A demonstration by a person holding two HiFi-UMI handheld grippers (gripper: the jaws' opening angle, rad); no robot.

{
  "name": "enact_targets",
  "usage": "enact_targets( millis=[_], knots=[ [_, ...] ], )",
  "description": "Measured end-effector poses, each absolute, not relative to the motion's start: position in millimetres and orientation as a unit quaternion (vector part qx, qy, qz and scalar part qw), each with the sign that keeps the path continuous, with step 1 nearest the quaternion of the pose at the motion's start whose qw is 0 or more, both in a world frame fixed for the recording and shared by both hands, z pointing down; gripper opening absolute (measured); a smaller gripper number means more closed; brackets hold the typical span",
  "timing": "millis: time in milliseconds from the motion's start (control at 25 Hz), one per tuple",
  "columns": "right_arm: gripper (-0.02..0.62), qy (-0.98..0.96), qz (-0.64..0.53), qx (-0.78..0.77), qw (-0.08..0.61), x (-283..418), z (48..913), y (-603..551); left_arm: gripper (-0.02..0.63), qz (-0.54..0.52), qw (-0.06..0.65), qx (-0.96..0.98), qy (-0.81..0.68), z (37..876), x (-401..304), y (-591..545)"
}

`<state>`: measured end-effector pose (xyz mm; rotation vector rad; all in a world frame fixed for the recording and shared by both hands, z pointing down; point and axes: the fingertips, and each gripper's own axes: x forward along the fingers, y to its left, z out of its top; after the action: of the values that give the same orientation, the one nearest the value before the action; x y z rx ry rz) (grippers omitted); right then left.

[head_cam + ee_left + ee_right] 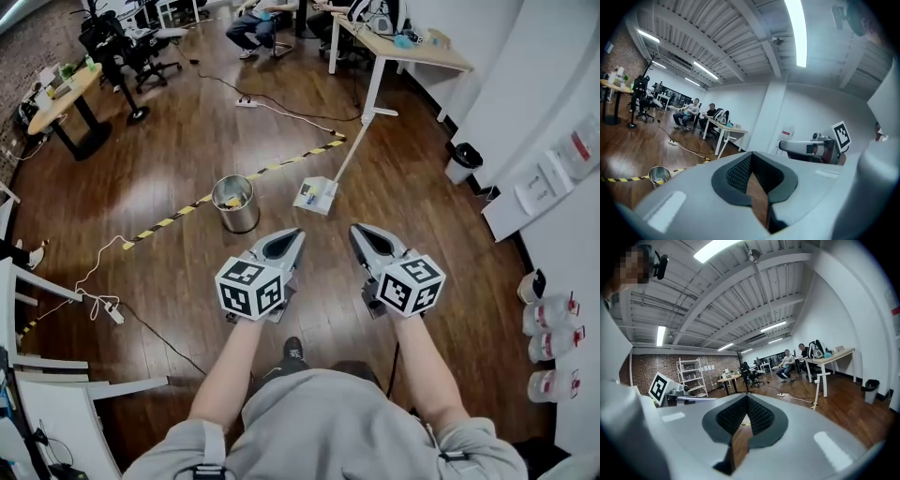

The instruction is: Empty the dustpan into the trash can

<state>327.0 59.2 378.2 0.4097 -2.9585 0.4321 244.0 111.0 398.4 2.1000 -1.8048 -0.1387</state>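
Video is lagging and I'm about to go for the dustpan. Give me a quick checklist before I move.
1. Left claw empty: ok, jaws together with nothing between them.
2. Right claw empty: ok, jaws together with nothing between them.
3. Claws open for a grasp: not ok, both are shut.
4. White long-handled dustpan located: ok, it rests unheld on the wooden floor, ahead of the claws.
5. Round metal trash can ready: ok, it stands upright and open-topped, left of the dustpan and apart from it.
6. Dustpan load: cannot tell, too small to make out.
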Motion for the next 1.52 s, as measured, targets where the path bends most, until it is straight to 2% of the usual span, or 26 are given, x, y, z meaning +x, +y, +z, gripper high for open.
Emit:
enact_targets(
  millis=[520,1080,1320,1520],
  knots=[
    [0.000,-0.973,0.150,0.164,0.062,237.2,395.9,-80.6,0.005,-0.040,0.200,0.751,-0.628,421.1,146.1,-15.6],
    [0.000,-0.964,0.161,0.188,0.096,191.9,443.2,-328.1,0.005,-0.039,0.213,0.742,-0.634,445.8,82.9,-217.6],
    [0.098,-0.953,0.169,0.213,0.137,183.1,480.9,-414.6,0.005,-0.033,0.228,0.739,-0.633,458.9,64.4,-274.8],
    [0.194,-0.936,0.176,0.230,0.200,172.0,545.2,-471.5,0.005,-0.026,0.247,0.747,-0.617,484.1,43.0,-312.7]
  ],
)
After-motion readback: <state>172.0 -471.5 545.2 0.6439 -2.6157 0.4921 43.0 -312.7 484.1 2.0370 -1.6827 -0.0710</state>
